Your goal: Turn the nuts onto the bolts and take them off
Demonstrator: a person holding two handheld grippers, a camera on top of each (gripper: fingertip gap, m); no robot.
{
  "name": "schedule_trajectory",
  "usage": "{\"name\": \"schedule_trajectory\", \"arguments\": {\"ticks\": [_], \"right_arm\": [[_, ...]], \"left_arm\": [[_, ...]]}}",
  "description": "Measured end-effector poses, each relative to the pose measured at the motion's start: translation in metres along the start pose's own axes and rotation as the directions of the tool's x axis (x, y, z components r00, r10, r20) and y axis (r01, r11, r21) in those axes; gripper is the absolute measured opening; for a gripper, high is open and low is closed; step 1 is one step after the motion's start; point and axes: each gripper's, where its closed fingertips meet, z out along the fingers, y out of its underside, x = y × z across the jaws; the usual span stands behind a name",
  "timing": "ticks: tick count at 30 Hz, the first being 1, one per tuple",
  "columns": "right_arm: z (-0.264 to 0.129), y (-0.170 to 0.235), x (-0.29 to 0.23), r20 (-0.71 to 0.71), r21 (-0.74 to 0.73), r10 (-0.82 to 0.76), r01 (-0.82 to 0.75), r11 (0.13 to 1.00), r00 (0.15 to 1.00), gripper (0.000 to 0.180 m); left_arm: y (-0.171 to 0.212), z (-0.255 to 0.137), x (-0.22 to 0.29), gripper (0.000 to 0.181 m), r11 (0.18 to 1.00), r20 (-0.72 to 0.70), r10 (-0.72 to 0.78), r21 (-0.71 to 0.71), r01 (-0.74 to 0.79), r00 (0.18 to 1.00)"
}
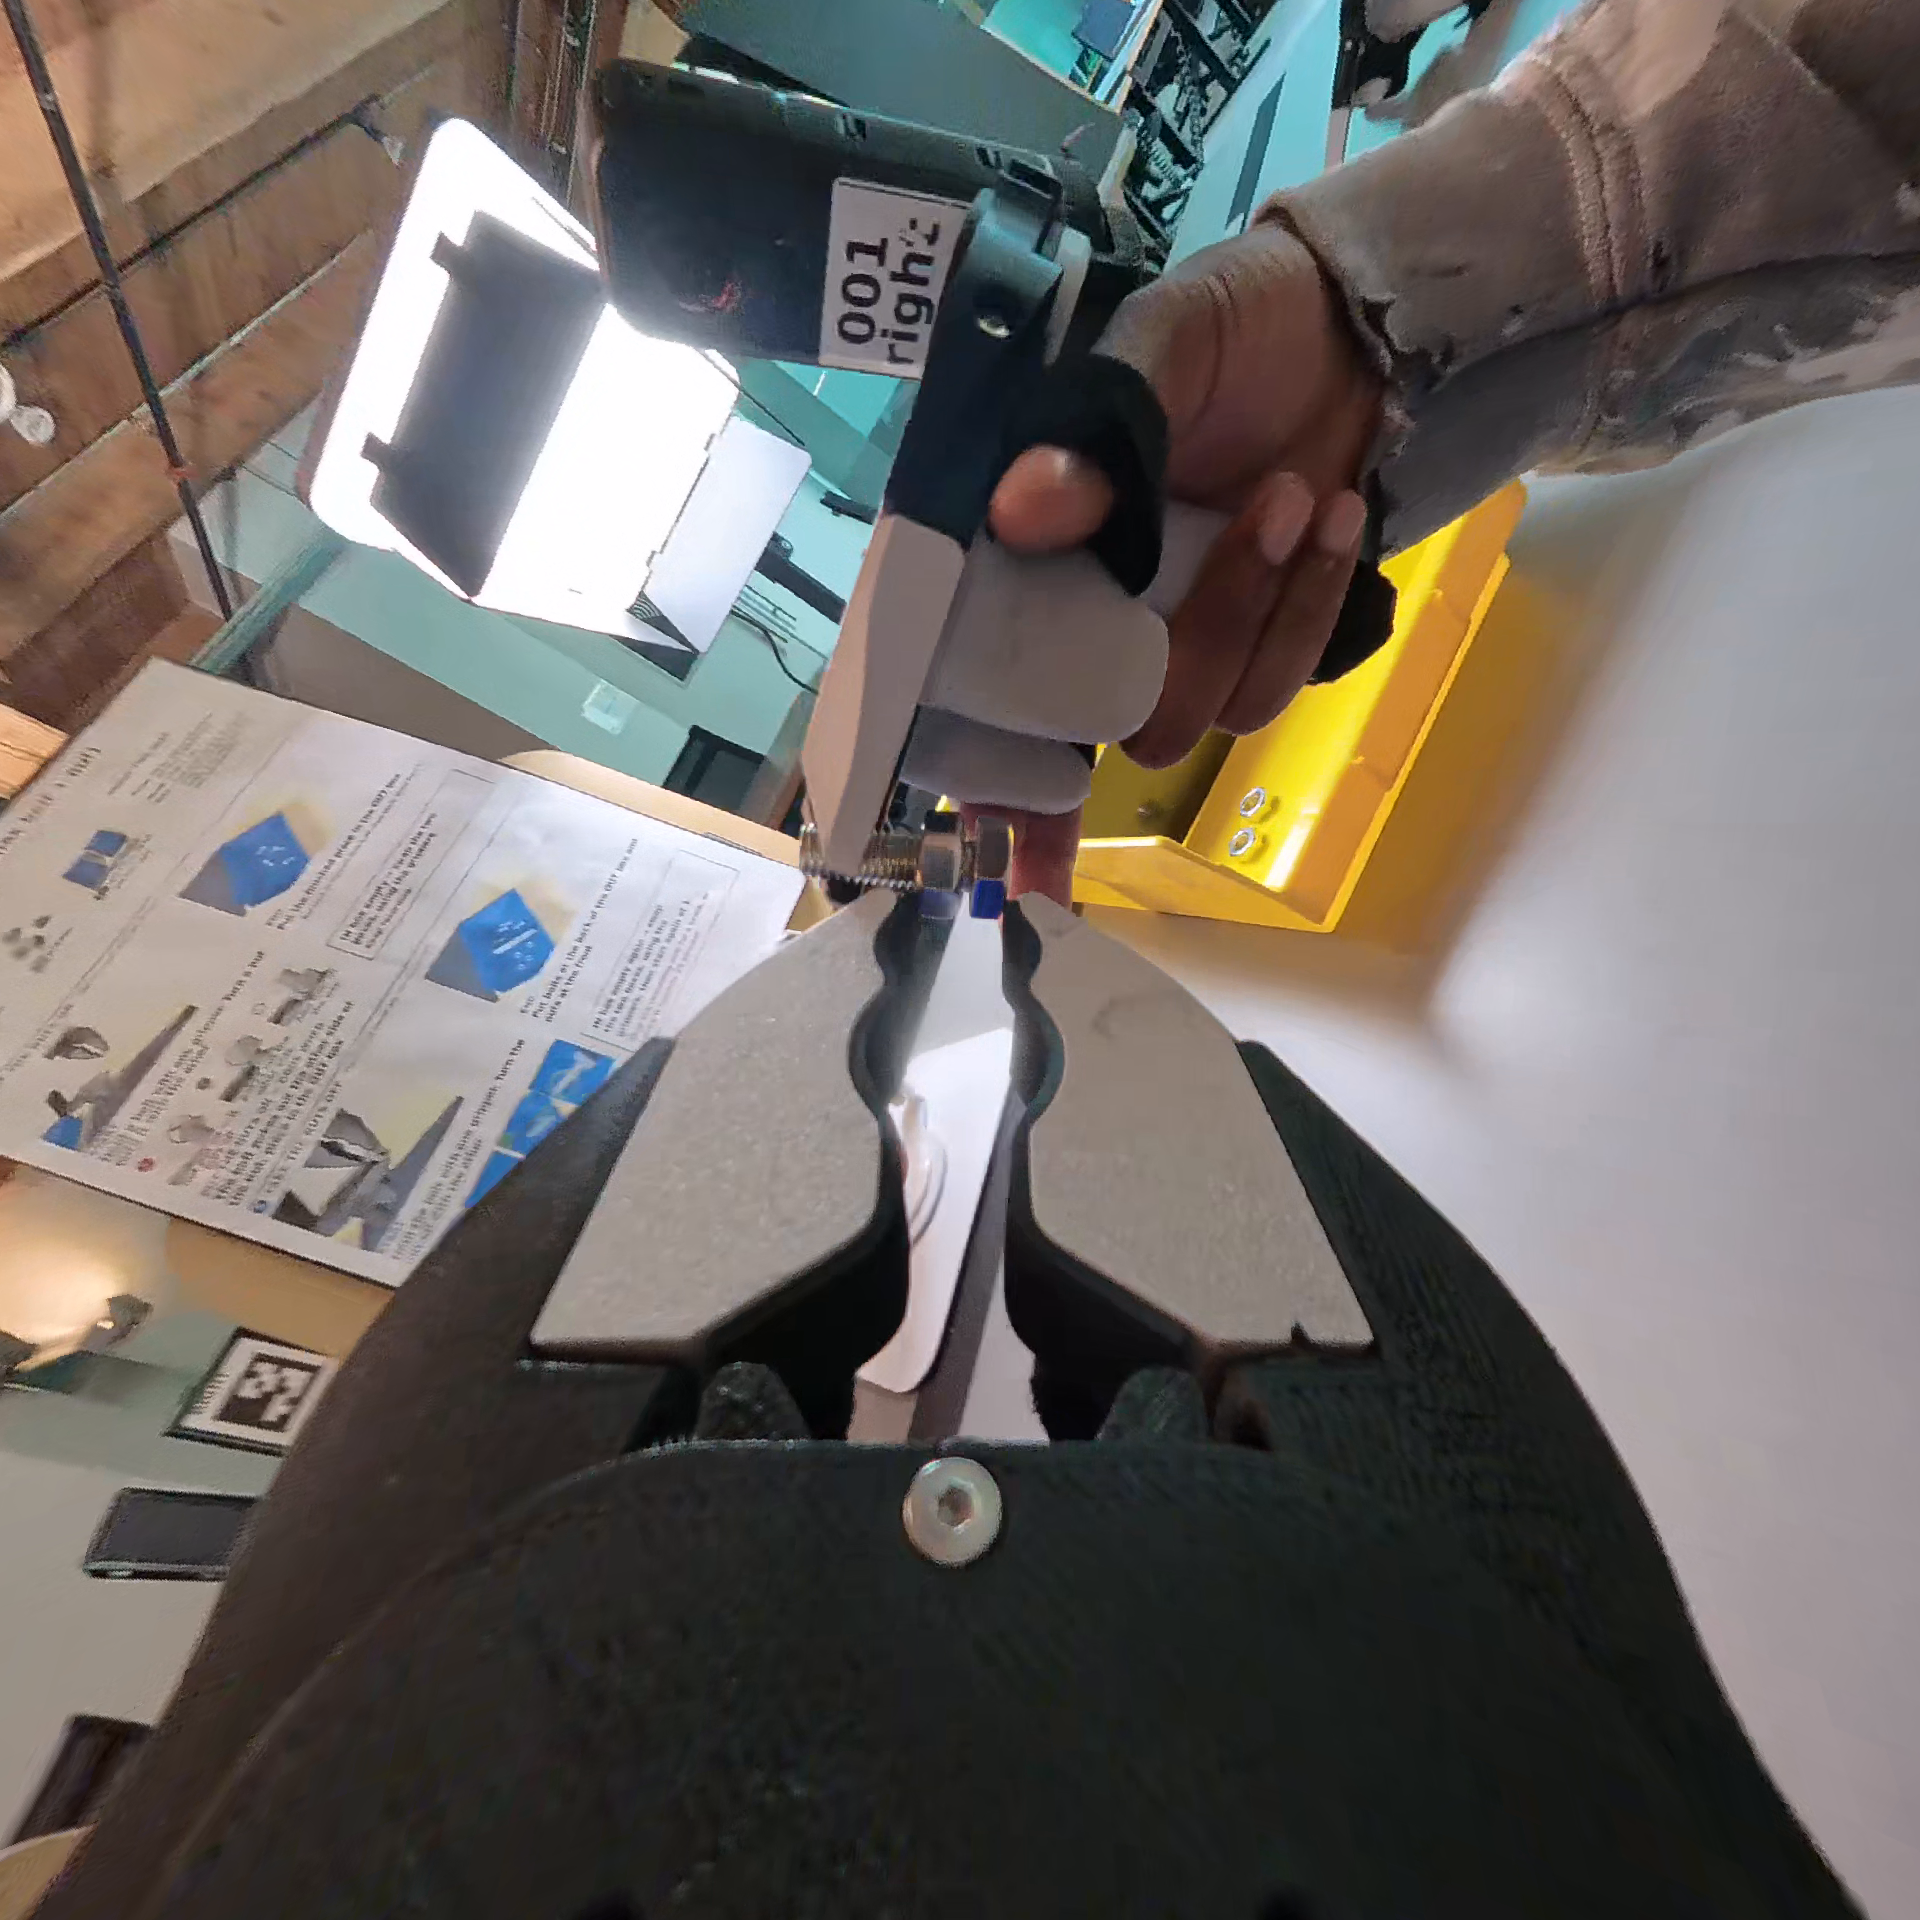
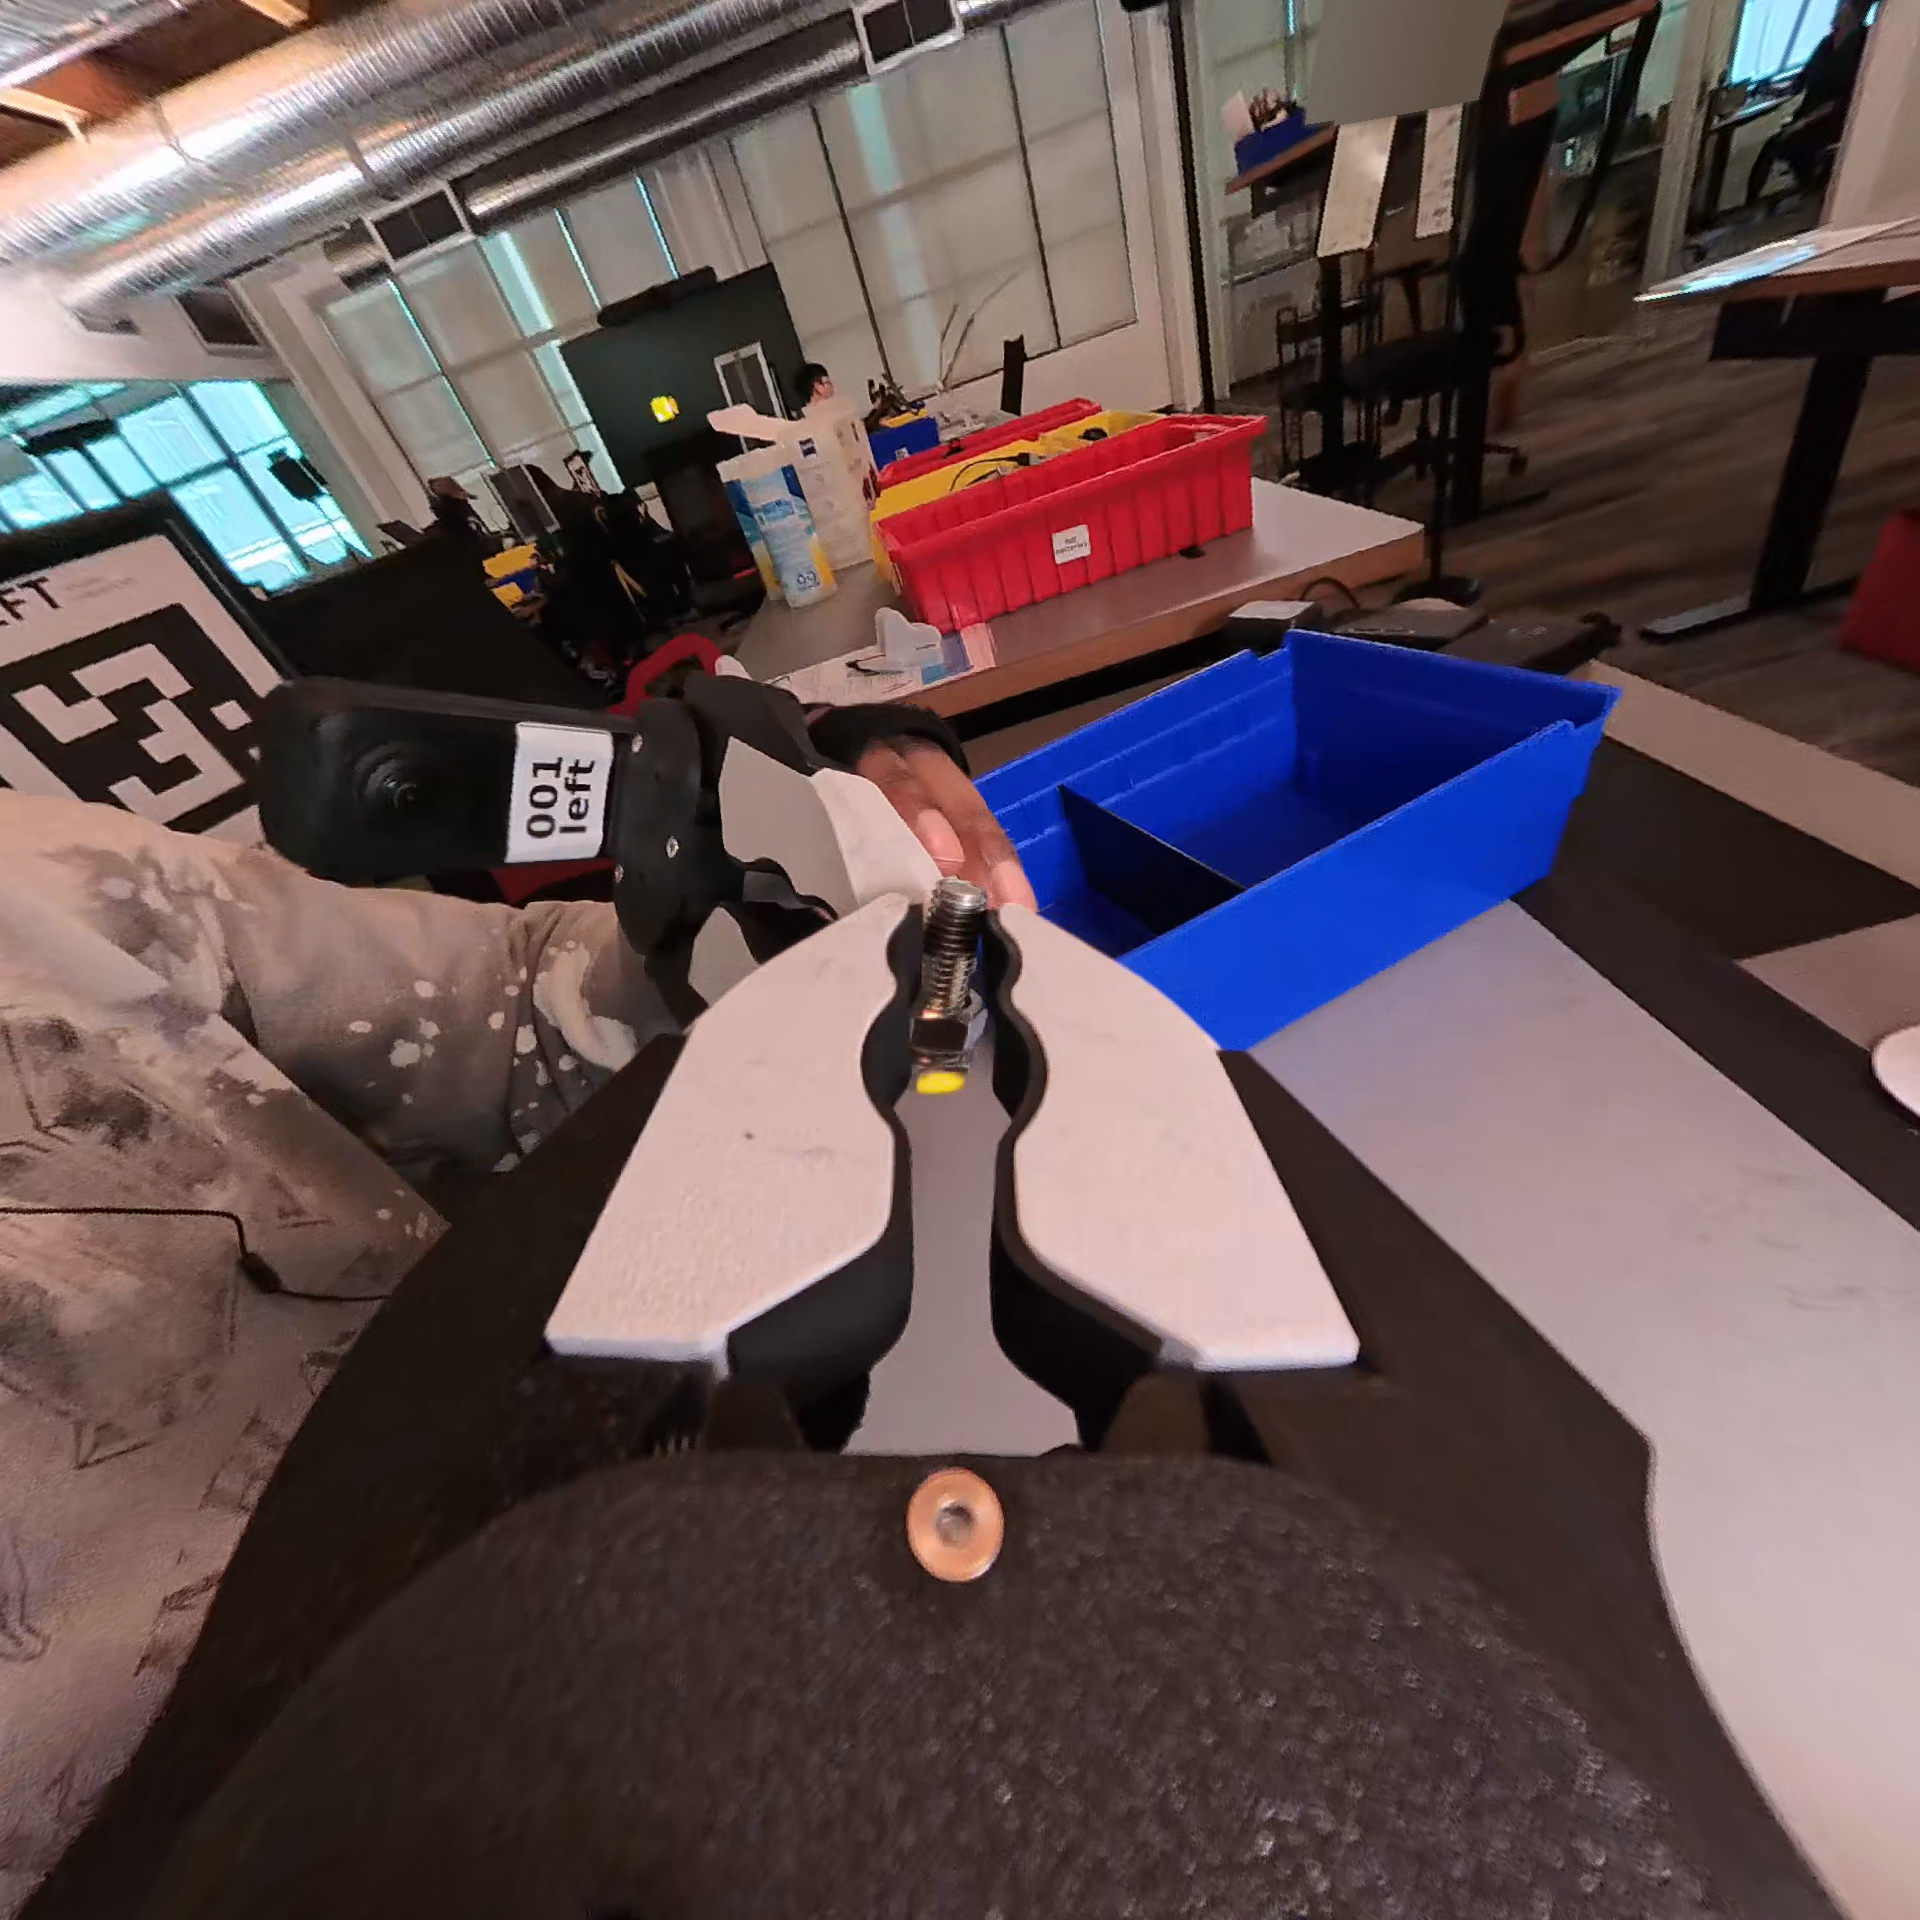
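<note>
My right gripper is shut on a steel bolt that crosses its tips, thread end up. A yellow dot marks the bolt's head. A nut sits on the thread close to the head. In the left wrist view the right gripper comes down from above and holds the bolt level. My left gripper has its jaws drawn in to a narrow gap around the nut and head end. Its white finger reaches the bolt from the left. The contact itself is partly hidden.
A blue divided bin stands just behind the bolt on the grey table. A yellow bin holds two loose nuts. A printed instruction sheet and a bright light panel are beyond. Red bins sit on a far table.
</note>
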Motion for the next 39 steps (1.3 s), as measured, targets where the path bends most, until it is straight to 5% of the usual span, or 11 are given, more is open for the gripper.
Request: {"name": "schedule_trajectory", "arguments": {"ticks": [1, 5, 8, 10, 13, 23, 39], "right_arm": [[0.0, 0.001, 0.001, 0.015, 0.005, 0.001, -0.001, 1.0, 1.0, 0.01], [-0.008, -0.011, -0.001, 0.045, 0.115, -0.076, 0.07, 0.991, 0.996, 0.009], [-0.016, -0.02, -0.01, 0.061, 0.192, -0.164, 0.15, 0.97, 0.985, 0.009], [-0.015, -0.019, -0.016, 0.076, 0.196, -0.197, 0.179, 0.964, 0.978, 0.009], [-0.01, -0.015, -0.023, 0.095, 0.196, -0.223, 0.202, 0.96, 0.97, 0.009], [-0.003, -0.009, -0.028, 0.114, 0.174, -0.235, 0.214, 0.961, 0.965, 0.009], [-0.003, -0.011, -0.029, 0.108, 0.206, -0.252, 0.226, 0.952, 0.962, 0.009]], "left_arm": [[0.001, 0.0, 0.001, 0.016, 0.999, -0.003, -0.04, 0.018, 0.04, 0.999], [-0.002, -0.005, -0.002, 0.023, 0.873, -0.117, -0.45, 0.15, 0.463, 0.885], [-0.011, -0.005, 0.001, 0.028, 0.558, -0.376, -0.732, 0.149, 0.817, 0.568], [-0.013, -0.003, 0.001, 0.032, 0.408, -0.461, -0.785, 0.117, 0.905, 0.414], [-0.018, -0.003, 0.005, 0.029, 0.321, -0.531, -0.783, 0.103, 0.942, 0.325], [-0.023, -0.003, 0.008, 0.018, 0.357, -0.515, -0.774, 0.124, 0.926, 0.368], [-0.024, -0.005, 0.004, 0.018, 0.274, -0.541, -0.778, 0.166, 0.948, 0.319]]}}
